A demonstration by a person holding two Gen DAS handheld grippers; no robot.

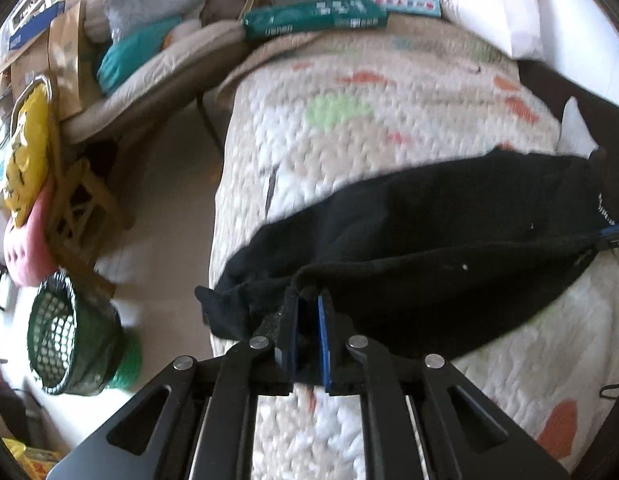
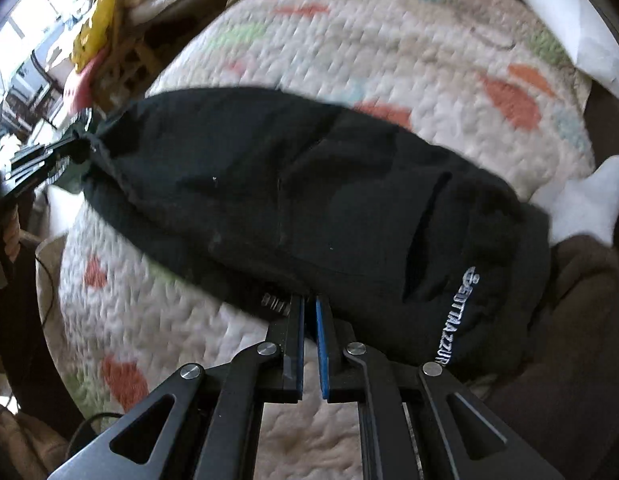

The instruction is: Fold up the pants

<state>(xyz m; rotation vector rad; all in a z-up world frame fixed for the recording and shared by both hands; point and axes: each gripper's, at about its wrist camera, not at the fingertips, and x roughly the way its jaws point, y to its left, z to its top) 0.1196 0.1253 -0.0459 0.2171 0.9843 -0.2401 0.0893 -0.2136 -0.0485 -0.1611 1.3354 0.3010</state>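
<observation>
- Across the middle of both wrist views: black pants (image 1: 449,240) (image 2: 289,184), bunched lengthwise and stretched between the two grippers, hanging just above a quilted bedspread (image 1: 369,128) (image 2: 349,40). White lettering shows on the fabric at the lower right of the right wrist view.
- Lower centre of the left wrist view: left gripper (image 1: 309,300), jaws drawn nearly together with a fold of the black cloth pinched between the blue pads. The same tool appears at the left edge of the right wrist view, at the far end of the garment.
- Lower centre of the right wrist view: right gripper (image 2: 309,300), jaws almost closed, clamping the edge of the pants near a small striped tag. It shows again at the far right edge of the left wrist view, where the cloth tapers to a point.
- Bedspread: cream, with orange and green patches, filling most of both frames beneath the garment.
- Upper centre of the left wrist view: green box (image 1: 315,18) lying at the far edge of the bed, a white pillow (image 1: 493,4) to its right.
- Lower left of the left wrist view: green mesh basket (image 1: 69,340) on the pale floor.
- Left edge of the left wrist view: yellow bag (image 1: 27,156) above a pink item, beside a wooden frame.
- Both views are slightly smeared by blur.
</observation>
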